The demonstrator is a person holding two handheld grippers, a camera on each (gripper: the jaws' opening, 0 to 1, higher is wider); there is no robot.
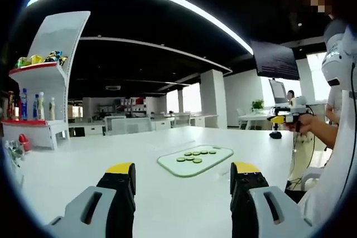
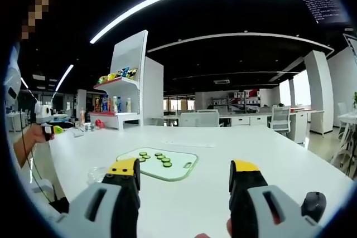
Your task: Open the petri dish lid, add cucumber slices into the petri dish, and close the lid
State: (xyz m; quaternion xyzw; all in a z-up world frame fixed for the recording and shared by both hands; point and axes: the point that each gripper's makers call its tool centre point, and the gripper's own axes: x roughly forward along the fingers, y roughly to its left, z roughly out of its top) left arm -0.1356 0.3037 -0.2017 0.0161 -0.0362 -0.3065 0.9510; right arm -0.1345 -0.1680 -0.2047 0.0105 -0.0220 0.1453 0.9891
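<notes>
Clear petri dish [image 2: 96, 175] hard to make out: a faint glassy shape on the white counter [image 2: 268, 154], just beside the near-left corner of the pale green rounded cutting board [image 2: 184, 166], partly cut off behind the right hand-held gripper's left jaw; lid state cannot be told. Dark green round cucumber slices [image 2: 156, 159] lie on the board in loose rows, about 8 countable in the left gripper view [image 1: 195, 155], some overlapping. Left hand-held gripper [image 1: 183, 172] held above the counter, yellow-tipped black jaws wide apart, nothing between them. Right hand-held gripper [image 2: 184, 171] likewise wide open and empty. Black computer mouse [image 2: 313, 204] sits at the lower right edge, partly cut off. Broad bare counter around the board on all sides. White shelf unit [image 2: 131, 82] with bottles and snack packets stands at the counter's far edge.
</notes>
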